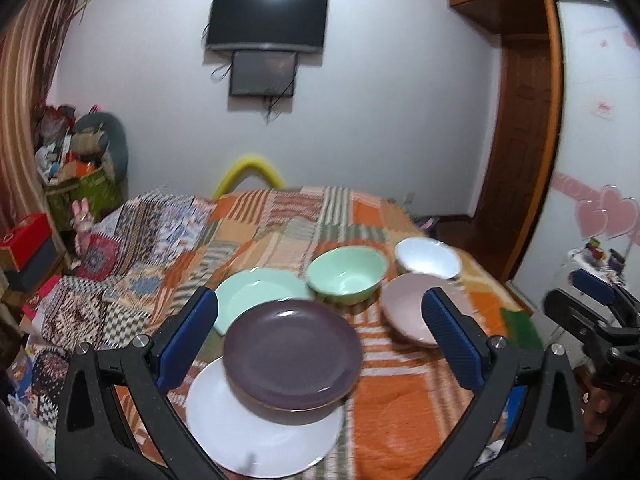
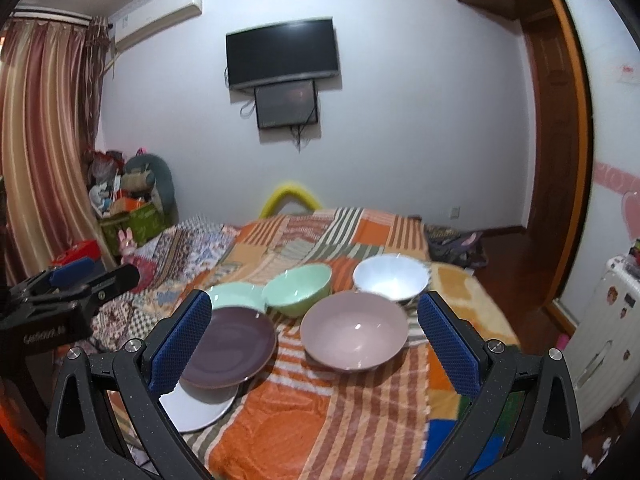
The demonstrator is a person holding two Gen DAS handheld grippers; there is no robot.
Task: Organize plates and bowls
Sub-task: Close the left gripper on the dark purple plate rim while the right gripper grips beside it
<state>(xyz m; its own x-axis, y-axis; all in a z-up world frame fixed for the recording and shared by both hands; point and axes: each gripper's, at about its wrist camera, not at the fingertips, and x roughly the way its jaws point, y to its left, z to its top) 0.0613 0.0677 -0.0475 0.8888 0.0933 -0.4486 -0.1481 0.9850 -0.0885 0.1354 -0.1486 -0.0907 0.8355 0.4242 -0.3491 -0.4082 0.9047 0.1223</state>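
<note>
Left gripper (image 1: 320,330) spread wide, empty, above the purple plate (image 1: 293,355), which overlaps the white plate (image 1: 256,432). Mint bowl (image 2: 298,288), pink bowl (image 2: 354,330) and white bowl (image 2: 390,276) sit unstacked on the bedspread (image 2: 360,420). Right gripper (image 2: 314,344) likewise wide, holding nothing, aimed to approach the bowls.

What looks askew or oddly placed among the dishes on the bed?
The purple plate lies off-centre on the white plate, overhanging its far edge instead of nesting. It also partly covers the green plate. The three bowls sit upright and unstacked. Nothing looks spilled or broken.
</note>
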